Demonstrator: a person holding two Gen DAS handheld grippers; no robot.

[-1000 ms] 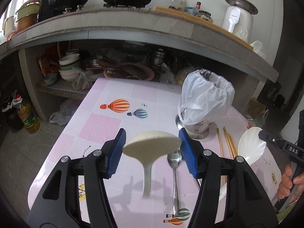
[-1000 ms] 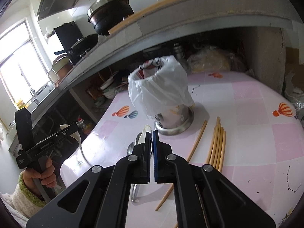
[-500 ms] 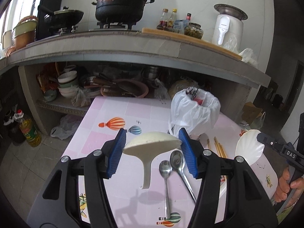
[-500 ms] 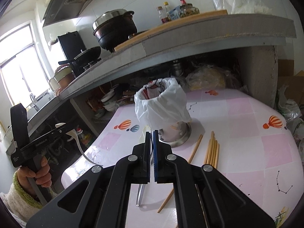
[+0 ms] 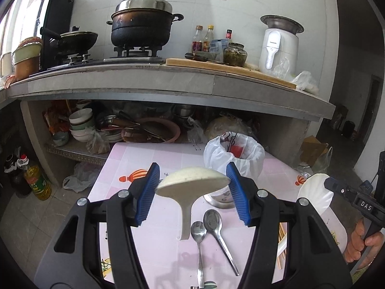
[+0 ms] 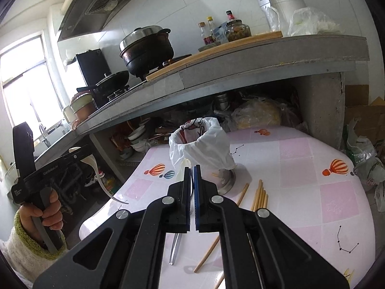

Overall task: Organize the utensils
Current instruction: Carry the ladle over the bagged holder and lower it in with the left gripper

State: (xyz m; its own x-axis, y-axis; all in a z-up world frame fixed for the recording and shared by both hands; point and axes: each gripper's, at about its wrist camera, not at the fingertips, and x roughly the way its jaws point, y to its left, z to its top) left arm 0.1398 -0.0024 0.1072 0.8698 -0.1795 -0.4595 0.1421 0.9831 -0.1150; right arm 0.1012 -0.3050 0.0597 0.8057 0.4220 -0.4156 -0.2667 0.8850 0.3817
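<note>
Pink table (image 5: 134,161) is carrying the bag-lined holder (image 5: 234,155); left gripper (image 5: 192,193) is clamping a cream ladle (image 5: 192,180) by its bowl, right gripper (image 6: 192,192) is pinching a white scoop (image 5: 315,192), probably thinly; either could be slipping

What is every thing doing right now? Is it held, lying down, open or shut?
Left tongs: shut on the cream spoon.
Cream spoon: held in the air by its bowl, handle hanging down.
Right tongs: shut on the white spoon.
White spoon: held up.
Metal spoons: lying on the table.
Chopsticks: lying on the table.
Bag-lined cup: upright, open on top.
Pot: lid on.
</note>
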